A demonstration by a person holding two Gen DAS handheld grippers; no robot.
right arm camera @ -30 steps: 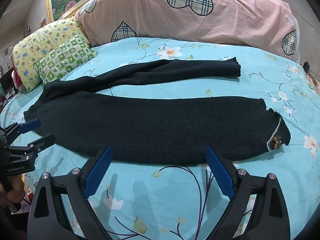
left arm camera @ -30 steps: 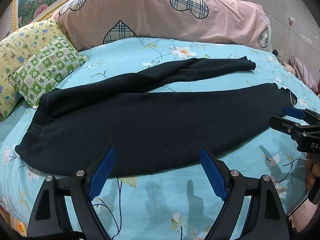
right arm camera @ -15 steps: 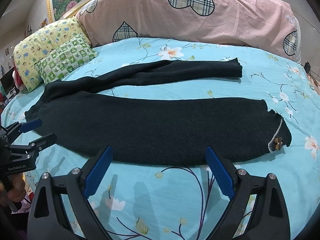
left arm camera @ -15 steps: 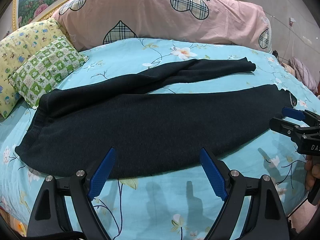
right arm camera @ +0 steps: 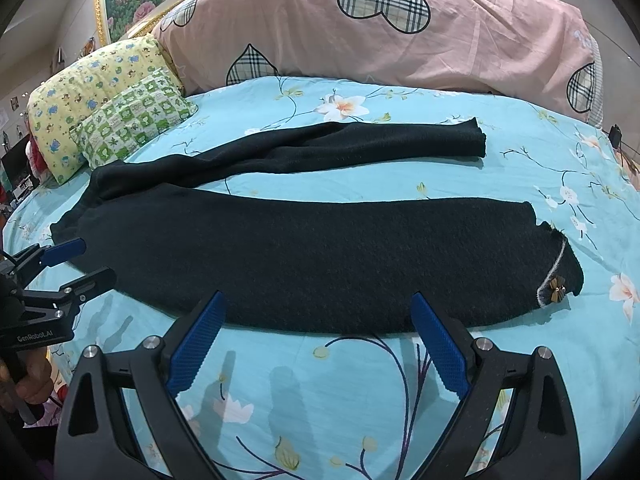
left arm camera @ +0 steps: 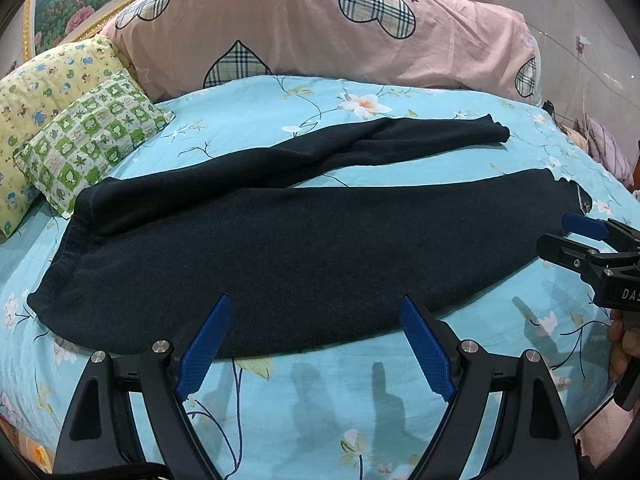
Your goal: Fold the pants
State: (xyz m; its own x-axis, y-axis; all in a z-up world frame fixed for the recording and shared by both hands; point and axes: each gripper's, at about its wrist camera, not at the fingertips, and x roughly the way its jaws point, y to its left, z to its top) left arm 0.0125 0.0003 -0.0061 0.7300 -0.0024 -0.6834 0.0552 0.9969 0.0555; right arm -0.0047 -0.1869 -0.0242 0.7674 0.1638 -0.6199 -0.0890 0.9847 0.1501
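Dark knit pants (left arm camera: 304,236) lie spread flat on the bed, waistband at the left, both legs running right; they also show in the right wrist view (right arm camera: 328,256). The near leg's cuff has a white trim and a small bow (right arm camera: 557,289). My left gripper (left arm camera: 316,320) is open and empty, just in front of the near leg's front edge. My right gripper (right arm camera: 318,316) is open and empty, in front of the same edge further right. Each gripper shows in the other's view: the right one (left arm camera: 576,236) by the cuff, the left one (right arm camera: 76,260) by the waistband.
The bed has a light blue floral sheet (left arm camera: 320,408). A long pink pillow with plaid hearts (left arm camera: 320,32) lies across the head. A yellow pillow (left arm camera: 36,80) and a green checked pillow (left arm camera: 92,136) sit at the back left. The bed edge is just below my grippers.
Both grippers have crept slightly forward toward the pants' front edge. The pants have not moved.
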